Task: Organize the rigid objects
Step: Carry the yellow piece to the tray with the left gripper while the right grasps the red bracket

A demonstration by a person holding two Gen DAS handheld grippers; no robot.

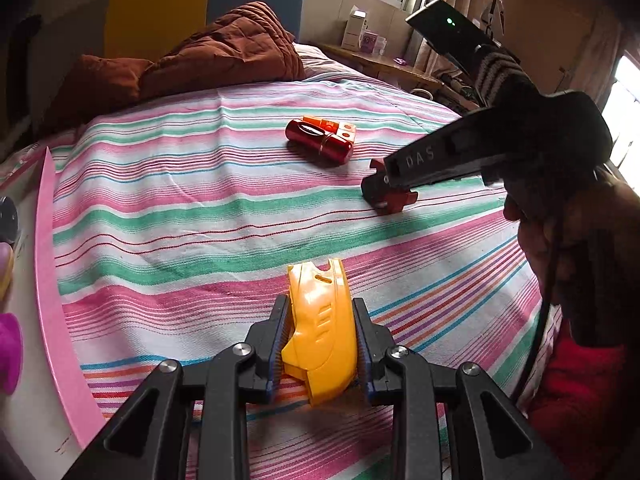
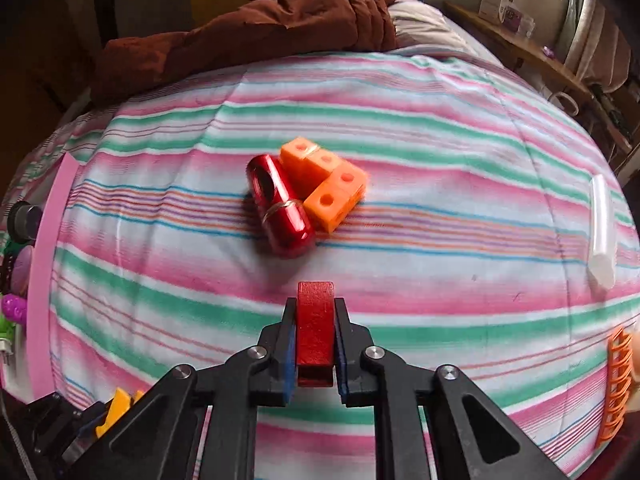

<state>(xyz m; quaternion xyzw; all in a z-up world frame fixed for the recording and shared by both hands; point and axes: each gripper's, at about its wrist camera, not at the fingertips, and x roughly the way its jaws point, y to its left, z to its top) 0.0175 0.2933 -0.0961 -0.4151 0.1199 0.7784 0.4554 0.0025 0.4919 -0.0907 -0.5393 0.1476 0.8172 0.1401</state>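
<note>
My left gripper (image 1: 320,316) is shut on a yellow plastic piece (image 1: 320,332) just above the striped bedsheet (image 1: 180,216). My right gripper (image 2: 315,312) is shut on a red block (image 2: 315,328); in the left wrist view it (image 1: 386,196) holds that red block (image 1: 394,200) low over the sheet at the right. A shiny red cylinder (image 2: 280,208) lies beside a cluster of orange cubes with holes (image 2: 326,184) in the middle of the bed, ahead of both grippers. The left gripper with the yellow piece (image 2: 114,408) shows at the lower left of the right wrist view.
A brown quilt (image 1: 224,52) is heaped at the head of the bed. A pink tray edge (image 1: 48,280) with small toys lies at the left. A clear tube (image 2: 602,232) and an orange lattice piece (image 2: 616,388) lie at the right. A wooden desk (image 1: 384,64) stands beyond.
</note>
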